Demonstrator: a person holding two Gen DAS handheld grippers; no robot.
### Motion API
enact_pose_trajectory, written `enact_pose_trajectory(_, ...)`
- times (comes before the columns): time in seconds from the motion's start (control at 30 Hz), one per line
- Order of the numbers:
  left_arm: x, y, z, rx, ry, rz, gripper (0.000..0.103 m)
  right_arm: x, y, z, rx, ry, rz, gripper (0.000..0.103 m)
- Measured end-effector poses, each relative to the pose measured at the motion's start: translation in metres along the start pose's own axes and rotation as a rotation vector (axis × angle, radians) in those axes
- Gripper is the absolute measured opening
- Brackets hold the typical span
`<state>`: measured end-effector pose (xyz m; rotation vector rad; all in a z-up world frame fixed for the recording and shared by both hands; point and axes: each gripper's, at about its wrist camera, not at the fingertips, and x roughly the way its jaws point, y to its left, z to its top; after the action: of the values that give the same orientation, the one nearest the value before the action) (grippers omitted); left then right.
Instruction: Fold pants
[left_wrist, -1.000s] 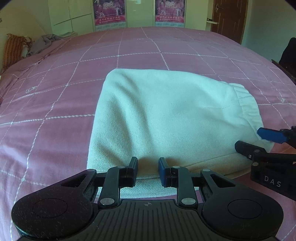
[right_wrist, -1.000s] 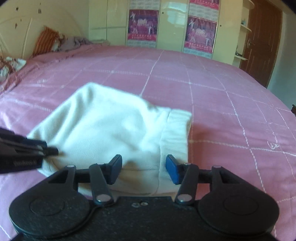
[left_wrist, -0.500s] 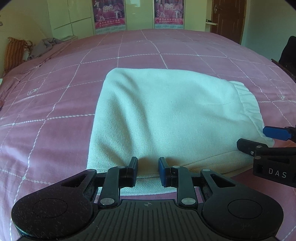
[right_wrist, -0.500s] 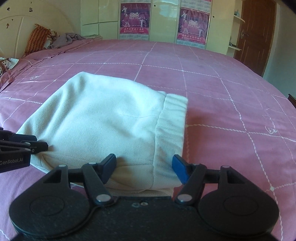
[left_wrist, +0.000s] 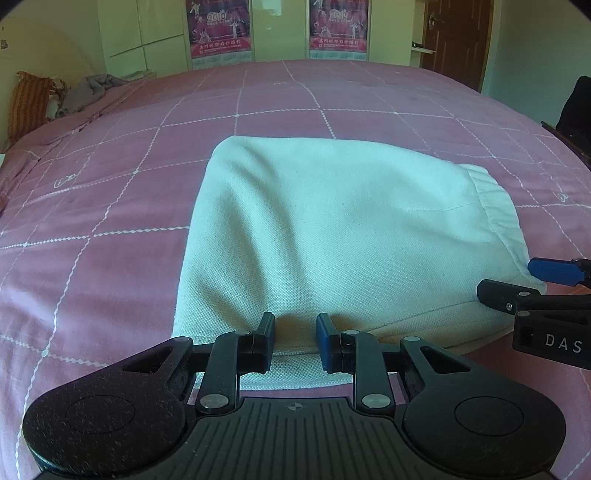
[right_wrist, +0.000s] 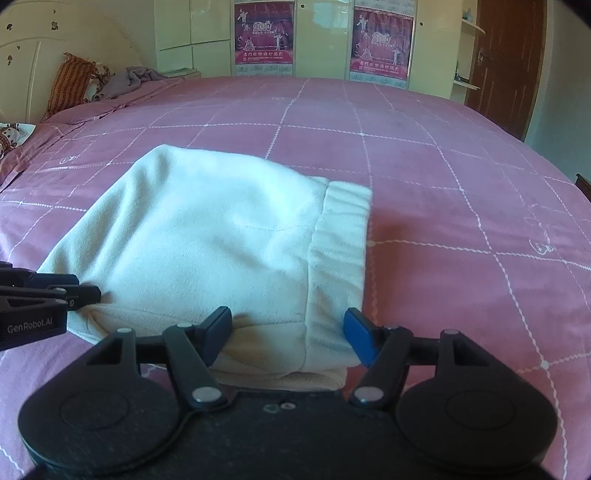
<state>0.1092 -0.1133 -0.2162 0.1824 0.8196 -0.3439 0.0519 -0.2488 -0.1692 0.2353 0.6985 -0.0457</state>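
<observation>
Left wrist view: left gripper (left_wrist: 295, 341) sits at the near edge of the pants (left_wrist: 347, 240), jaws partly apart, same gap as a second ago, fabric edge lying between the pads but not pinched. The right gripper (left_wrist: 517, 280) shows at the right margin by the waistband (left_wrist: 495, 218) corner, drawn slightly further right than before. The bundle lies flat on the pink bedspread (left_wrist: 110, 206), unmoved.

Right wrist view: right gripper (right_wrist: 288, 338) jaws are spread wide, much wider than a second ago, straddling the near waistband (right_wrist: 340, 251) corner without clamping it. Judgement: this is a release, so the fold looks finished or nearly so. The left gripper (right_wrist: 70, 291) tips rest at the bundle's left corner.

Orientation: the pants (right_wrist: 207, 236) form a compact rectangle, long axis running left to right across both views, waistband end pointing right, folded end left.
</observation>
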Motion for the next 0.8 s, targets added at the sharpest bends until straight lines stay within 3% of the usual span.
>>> enact_pose_trajectory(0.23, -0.001, 0.012, 0.007, -0.034, 0.025, -0.051, 0.025, -0.003, -0.005, 0.001, 0.013, 0.006, 0.020, 0.071)
enact_pose_trajectory(0.3, -0.002, 0.018, 0.010, -0.048, 0.030, -0.063, 0.025, -0.003, -0.008, 0.002, 0.020, 0.017, 0.021, 0.081)
enact_pose_trajectory(0.47, -0.007, 0.029, 0.011, -0.036, 0.024, -0.056, 0.025, 0.001, -0.032, -0.002, 0.172, 0.078, 0.084, 0.087)
enact_pose_trajectory(0.67, -0.010, 0.046, 0.018, -0.065, 0.017, -0.038, 0.025, 0.002, -0.032, 0.005, 0.174, 0.087, 0.107, 0.089)
enact_pose_trajectory(0.8, 0.000, 0.068, 0.026, -0.140, 0.034, -0.044, 0.025, 0.010, -0.043, 0.015, 0.201, 0.114, 0.148, 0.089)
